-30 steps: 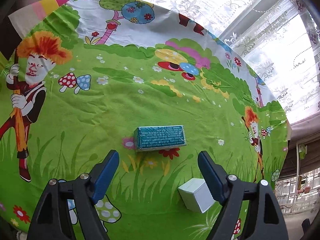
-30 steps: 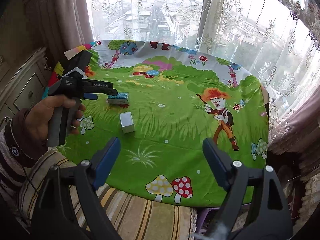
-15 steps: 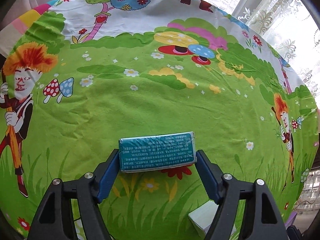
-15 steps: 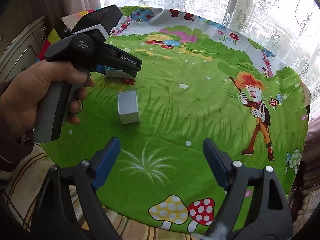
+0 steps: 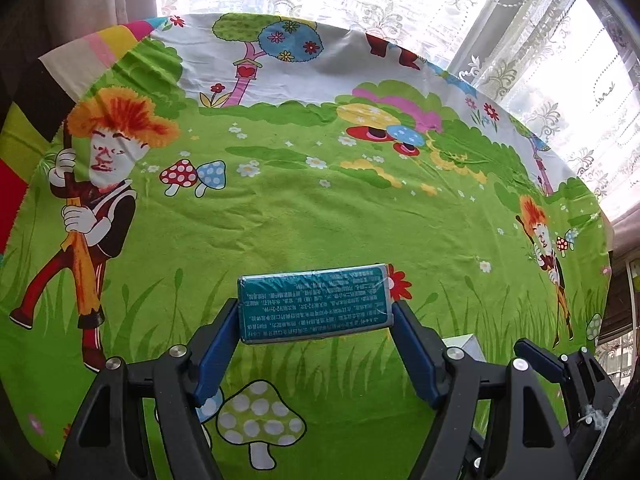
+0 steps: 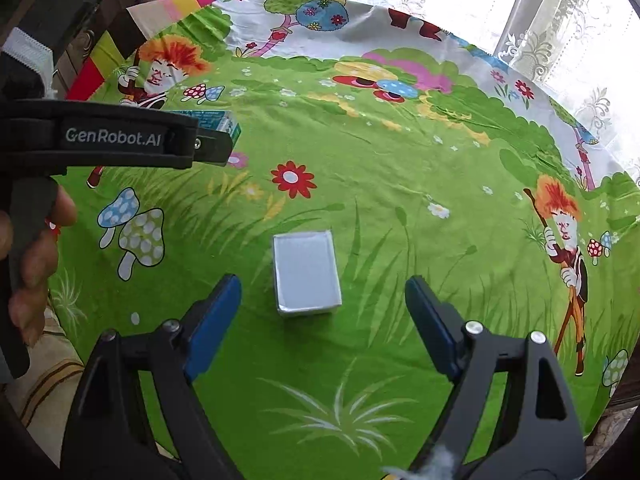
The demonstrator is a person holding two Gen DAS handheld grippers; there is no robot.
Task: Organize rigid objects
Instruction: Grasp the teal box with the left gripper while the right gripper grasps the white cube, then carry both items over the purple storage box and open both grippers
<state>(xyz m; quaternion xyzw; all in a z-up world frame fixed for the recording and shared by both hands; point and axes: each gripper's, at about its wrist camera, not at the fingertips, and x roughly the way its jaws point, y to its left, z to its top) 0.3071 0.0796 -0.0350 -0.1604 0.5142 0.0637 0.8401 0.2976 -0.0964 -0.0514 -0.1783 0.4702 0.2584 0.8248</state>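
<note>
A teal box with small print [image 5: 314, 304] sits crosswise between the blue pads of my left gripper [image 5: 316, 312], which is shut on its two short ends. In the right wrist view the same teal box [image 6: 226, 124] pokes out past the left tool's black finger, above the green cloth. A white box [image 6: 306, 272] lies flat on the cloth. My right gripper [image 6: 324, 286] hangs low over it, open, a fingertip on either side of the box's near end and neither pad touching it. A corner of the white box [image 5: 466, 346] shows behind the left gripper's right finger.
A round table carries a green cartoon cloth [image 6: 400, 184] with mushrooms and flowers. Lace curtains [image 5: 560, 80] and a bright window stand behind it. A person's hand [image 6: 36, 248] grips the left tool at the left edge. A striped cushion [image 6: 48, 384] lies below the table's near left rim.
My left gripper reached the teal box, closed on it and carried it off the red flower. My right gripper came down and forward, so the white box now lies between its fingertips.
</note>
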